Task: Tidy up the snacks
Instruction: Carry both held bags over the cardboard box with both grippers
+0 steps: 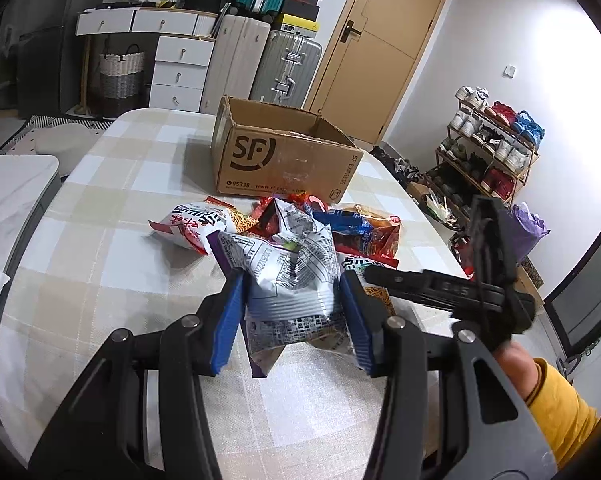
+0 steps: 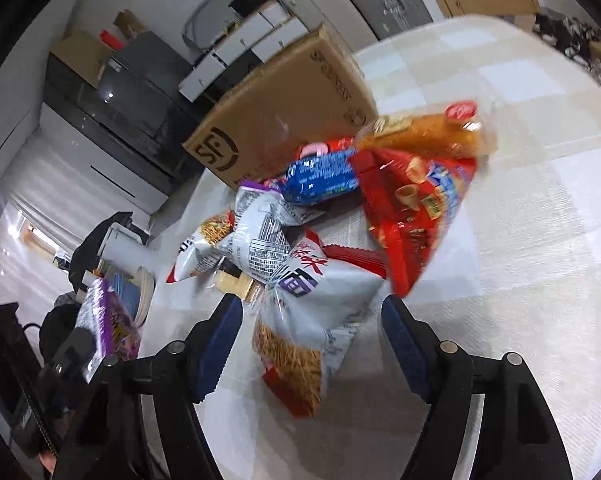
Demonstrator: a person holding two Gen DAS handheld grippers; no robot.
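Observation:
My left gripper [image 1: 294,304] is shut on a silver and purple snack bag [image 1: 288,280] and holds it above the checked table. Behind it lies a pile of snack bags [image 1: 320,224], and an open SF cardboard box [image 1: 284,156] stands at the back. My right gripper [image 2: 312,320] is open, its blue pads on either side of a white and red noodle snack bag [image 2: 304,320] lying on the table, not touching it. The right gripper's body also shows in the left wrist view [image 1: 460,280], right of the held bag. The box also shows in the right wrist view [image 2: 284,116].
The pile holds a blue packet [image 2: 320,176], a red chip bag [image 2: 412,204] and a silver bag [image 2: 256,236]. The table [image 1: 100,208] has a checked cloth. Suitcases [image 1: 284,64], drawers and a shoe rack [image 1: 488,152] stand beyond it.

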